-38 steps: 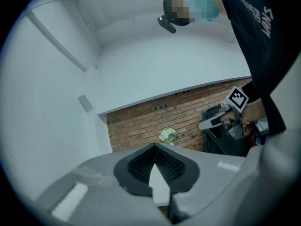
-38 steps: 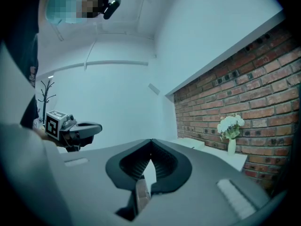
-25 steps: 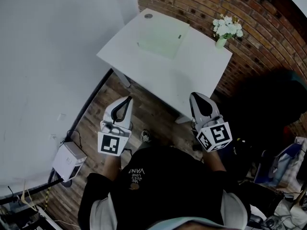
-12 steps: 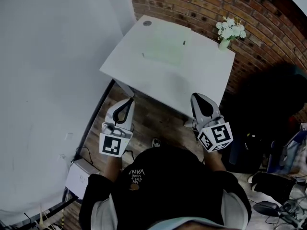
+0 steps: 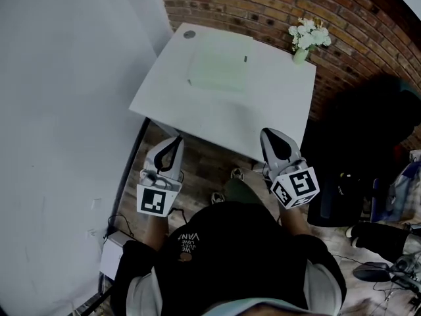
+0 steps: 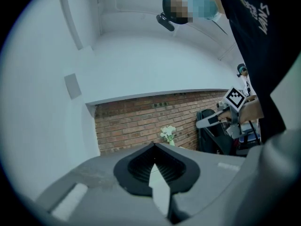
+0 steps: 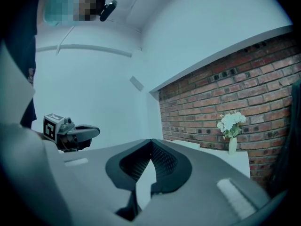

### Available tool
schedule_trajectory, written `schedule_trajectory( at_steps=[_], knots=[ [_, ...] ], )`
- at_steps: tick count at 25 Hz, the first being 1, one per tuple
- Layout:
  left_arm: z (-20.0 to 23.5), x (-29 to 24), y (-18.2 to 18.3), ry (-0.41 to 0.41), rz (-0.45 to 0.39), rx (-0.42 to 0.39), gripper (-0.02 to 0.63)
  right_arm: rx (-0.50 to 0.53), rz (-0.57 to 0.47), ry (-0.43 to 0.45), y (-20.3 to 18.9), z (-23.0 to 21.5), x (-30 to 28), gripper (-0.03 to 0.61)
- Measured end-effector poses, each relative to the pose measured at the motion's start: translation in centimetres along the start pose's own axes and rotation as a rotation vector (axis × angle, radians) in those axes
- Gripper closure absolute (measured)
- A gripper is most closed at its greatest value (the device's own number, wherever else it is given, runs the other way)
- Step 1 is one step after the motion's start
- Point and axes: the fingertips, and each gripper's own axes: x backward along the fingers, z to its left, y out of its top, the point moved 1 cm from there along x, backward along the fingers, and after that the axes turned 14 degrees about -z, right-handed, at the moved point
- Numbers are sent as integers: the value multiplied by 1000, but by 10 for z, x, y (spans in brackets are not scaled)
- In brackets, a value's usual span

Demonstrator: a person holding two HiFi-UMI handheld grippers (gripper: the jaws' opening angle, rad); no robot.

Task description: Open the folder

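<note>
A pale green folder [image 5: 218, 70] lies flat and closed on the far half of the white table [image 5: 263, 114]. My left gripper [image 5: 176, 139] hovers short of the table's near left edge, over the wooden floor, its jaws shut on nothing. Level with it, my right gripper [image 5: 266, 134] hangs at the table's near right edge with its tips together and empty. In the left gripper view the left gripper [image 6: 154, 145] has its jaw tips touching, and the right gripper [image 6: 207, 122] shows to the side. In the right gripper view the right gripper [image 7: 151, 141] looks shut too.
A small vase of white flowers [image 5: 304, 37] stands at the table's far right corner, against the brick wall [image 5: 263, 5]. A white wall [image 5: 59, 97] runs along the left. A dark chair [image 5: 368, 130] and clutter [image 5: 388, 242] fill the right side.
The table has drawn nearer to both grippers and sits more squarely ahead. Both grippers keep their pose and stay shut. The white box on the floor has slid back behind me.
</note>
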Motion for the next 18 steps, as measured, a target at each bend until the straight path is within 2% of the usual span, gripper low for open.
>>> schedule_trajectory(
  at_steps=[18],
  knots=[
    [38, -118, -27, -4, -11, -20, 614, -1, -7, 30, -5, -87, -88, 577]
  ],
)
